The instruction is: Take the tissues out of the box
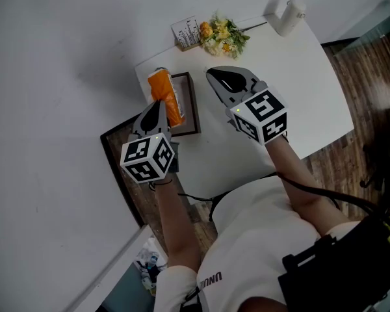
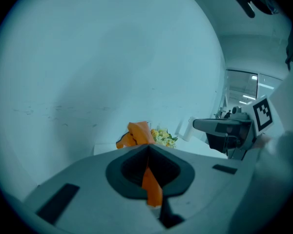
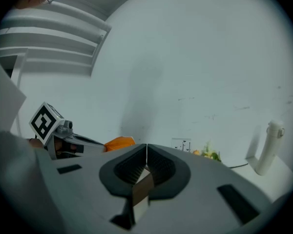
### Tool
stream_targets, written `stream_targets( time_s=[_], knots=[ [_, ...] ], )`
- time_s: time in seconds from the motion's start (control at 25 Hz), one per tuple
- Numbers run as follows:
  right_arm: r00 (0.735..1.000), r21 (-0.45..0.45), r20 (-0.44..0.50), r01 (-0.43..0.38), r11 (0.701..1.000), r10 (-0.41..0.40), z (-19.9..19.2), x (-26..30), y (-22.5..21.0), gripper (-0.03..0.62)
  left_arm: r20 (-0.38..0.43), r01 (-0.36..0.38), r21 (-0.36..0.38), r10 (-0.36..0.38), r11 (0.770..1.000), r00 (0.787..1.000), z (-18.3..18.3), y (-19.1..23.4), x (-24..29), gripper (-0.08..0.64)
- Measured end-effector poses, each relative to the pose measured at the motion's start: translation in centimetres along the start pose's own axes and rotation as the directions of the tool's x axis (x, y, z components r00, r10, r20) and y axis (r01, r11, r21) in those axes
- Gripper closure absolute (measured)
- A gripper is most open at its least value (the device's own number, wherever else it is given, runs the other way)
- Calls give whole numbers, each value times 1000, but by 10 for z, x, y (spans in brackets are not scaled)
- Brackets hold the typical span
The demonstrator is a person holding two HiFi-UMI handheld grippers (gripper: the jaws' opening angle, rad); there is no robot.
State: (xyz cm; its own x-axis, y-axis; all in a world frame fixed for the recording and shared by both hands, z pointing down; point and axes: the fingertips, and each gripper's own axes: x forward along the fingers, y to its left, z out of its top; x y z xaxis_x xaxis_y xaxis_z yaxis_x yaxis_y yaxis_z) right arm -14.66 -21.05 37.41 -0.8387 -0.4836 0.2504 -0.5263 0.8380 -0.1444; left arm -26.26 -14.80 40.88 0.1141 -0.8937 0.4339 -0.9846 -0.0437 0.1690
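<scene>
From the head view, my left gripper [image 1: 157, 109] was clamped on the orange tissue [image 1: 164, 86]. It hung over the left edge of the dark-framed box [image 1: 192, 106], which lay on the white table [image 1: 299, 77]. The tissue's long axis ran along my jaws, near to far, and its free end stuck out past the tips toward the far wall. My right gripper [image 1: 216, 77] hovered just right of the box, apart from it, jaws together. The left was plainly the nearer tool to both tissue and box. I could not tell from here whether the tissue's lower end had cleared the box opening, and the coming pull turned on that.

In the left gripper view, the pads were pressed together on an orange strip [image 2: 151, 186] running straight down the gap, with a crumpled end [image 2: 139, 133] above the tips. Only this view proved the grip. The box was hidden under the jaws, and the right gripper [image 2: 224, 126] showed off to the right.

In the right gripper view, my jaws [image 3: 146, 146] met at the tips. I judged the brown sliver in the gap behind them to be the box seen through it, not something held. The tissue [image 3: 119, 142] showed to the left.
</scene>
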Motion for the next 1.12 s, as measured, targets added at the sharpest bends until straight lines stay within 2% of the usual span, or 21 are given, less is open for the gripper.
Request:
stream_targets(
  time_s=[0.48,1.12],
  knots=[
    [1000,-13,2,5,1000,-5,1,0,0,569,97,-14,32,11,999,995,20,-3,-13,548],
    [1000,-15,18,17,1000,-17,3,0,-2,571,214,-31,80,13,996,977,42,-10,-30,549]
  ],
)
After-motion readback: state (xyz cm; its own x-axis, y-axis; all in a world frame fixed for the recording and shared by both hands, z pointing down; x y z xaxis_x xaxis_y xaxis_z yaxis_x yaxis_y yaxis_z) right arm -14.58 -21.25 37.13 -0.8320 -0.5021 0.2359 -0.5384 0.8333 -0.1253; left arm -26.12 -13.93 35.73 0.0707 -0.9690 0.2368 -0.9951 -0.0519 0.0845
